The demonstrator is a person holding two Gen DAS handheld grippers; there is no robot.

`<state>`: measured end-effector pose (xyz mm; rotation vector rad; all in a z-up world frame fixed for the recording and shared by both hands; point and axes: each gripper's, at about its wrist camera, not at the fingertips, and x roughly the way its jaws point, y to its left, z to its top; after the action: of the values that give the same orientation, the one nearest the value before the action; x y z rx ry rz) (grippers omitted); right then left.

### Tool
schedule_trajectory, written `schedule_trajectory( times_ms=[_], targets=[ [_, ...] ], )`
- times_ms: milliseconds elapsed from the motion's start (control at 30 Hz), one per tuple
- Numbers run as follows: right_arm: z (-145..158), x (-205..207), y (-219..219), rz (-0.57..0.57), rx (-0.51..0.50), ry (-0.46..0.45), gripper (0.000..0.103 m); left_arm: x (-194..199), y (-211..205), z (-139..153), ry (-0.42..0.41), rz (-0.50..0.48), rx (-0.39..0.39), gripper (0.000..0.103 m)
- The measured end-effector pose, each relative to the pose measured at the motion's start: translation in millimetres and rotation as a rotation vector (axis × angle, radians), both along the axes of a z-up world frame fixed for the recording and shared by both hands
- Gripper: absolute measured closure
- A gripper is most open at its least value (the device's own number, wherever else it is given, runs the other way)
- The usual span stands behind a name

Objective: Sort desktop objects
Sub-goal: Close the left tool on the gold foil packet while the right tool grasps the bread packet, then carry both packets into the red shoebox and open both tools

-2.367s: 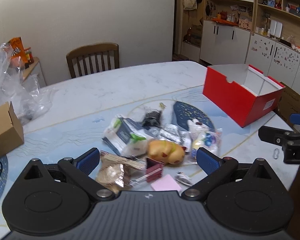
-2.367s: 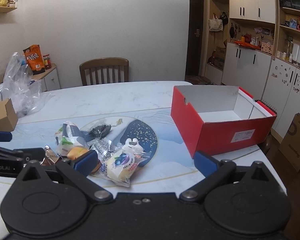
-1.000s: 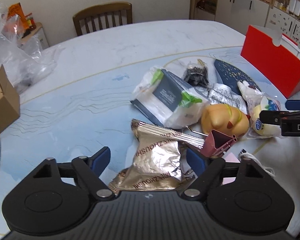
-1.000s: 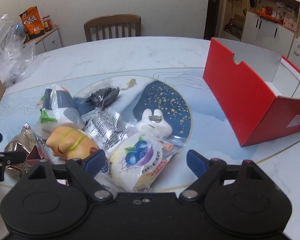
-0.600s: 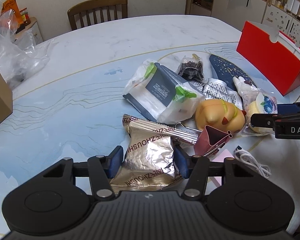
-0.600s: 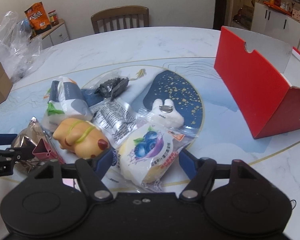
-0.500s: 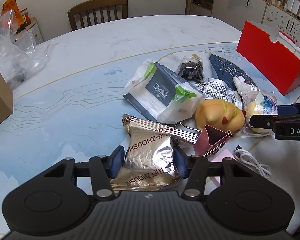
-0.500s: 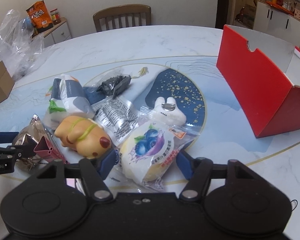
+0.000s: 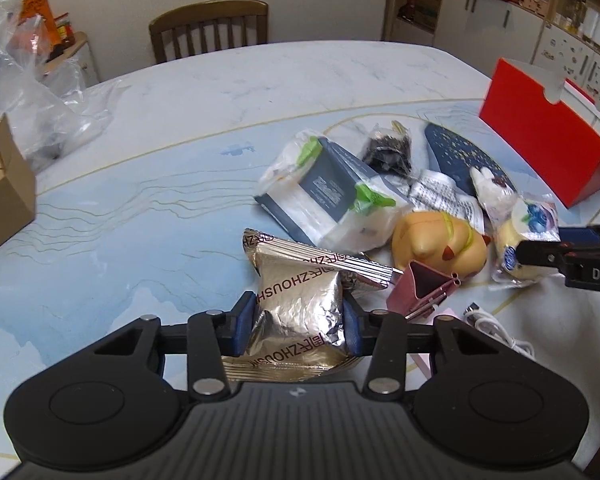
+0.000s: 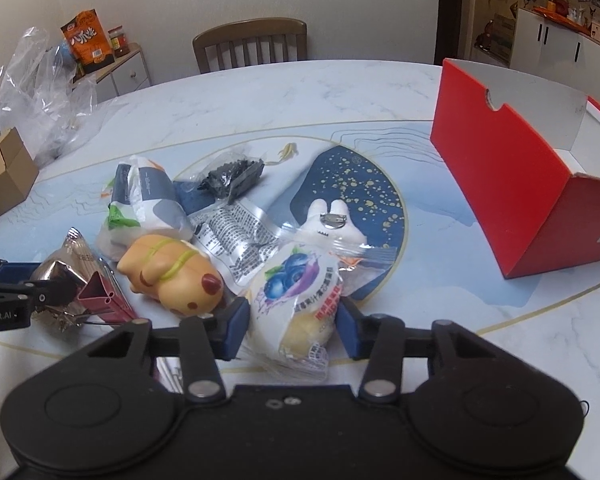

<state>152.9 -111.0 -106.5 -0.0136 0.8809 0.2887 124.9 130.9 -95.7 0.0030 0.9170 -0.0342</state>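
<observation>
Left gripper [image 9: 299,327] jaws clamp "ZHOUSHI" foil packet [image 9: 300,312]; right gripper [image 10: 293,327] jaws clamp blueberry bun bag [image 10: 298,300].

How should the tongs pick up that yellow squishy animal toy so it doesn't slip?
Grip the toy animal across its plump middle, one finger on each long side, coming from above. It lies on its side with its nose toward the camera, and the rounded head and rump would probably squirt out of a lengthwise pinch. The clip and blueberry bun crowd it closely, so level approaches look blocked.
</observation>
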Motion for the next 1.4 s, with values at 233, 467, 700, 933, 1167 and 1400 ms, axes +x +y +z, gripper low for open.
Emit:
schedule_trajectory(
  times_ms=[233, 467, 700, 933, 1167, 1400],
  targets=[
    [9.9, -5.8, -10.5, -0.003, 0.029, -0.026, 0.059, -4.2, 1.3, 18.8, -0.059, 0.039, 0.011, 0.06],
    [23.6, -12.0, -23.0, -0.01, 0.064, -0.053, 0.061, -8.5, -6.6, 38.6, -0.086, 0.051, 0.002, 0.06],
    [41.0, -19.8, -40.5, -0.018, 0.11, -0.08, 0.061, -10.5, -32.2, 58.4, -0.099, 0.01, -0.013, 0.06],
    [63.8, -21.6, -61.4, -0.031, 0.114, -0.096, 0.062, -6.2, -68.9, 75.4, -0.1, -0.039, -0.014, 0.06],
    [83.2, -17.4, -90.8, -0.039, 0.119, -0.109, 0.062, 5.1, -109.3, 90.5, -0.109, -0.076, -0.029, 0.06],
    [102.5, -7.3, -126.8, -0.042, 0.141, -0.14, 0.062, 24.6, -156.3, 101.6, -0.13, -0.132, -0.043, 0.06]
  ],
)
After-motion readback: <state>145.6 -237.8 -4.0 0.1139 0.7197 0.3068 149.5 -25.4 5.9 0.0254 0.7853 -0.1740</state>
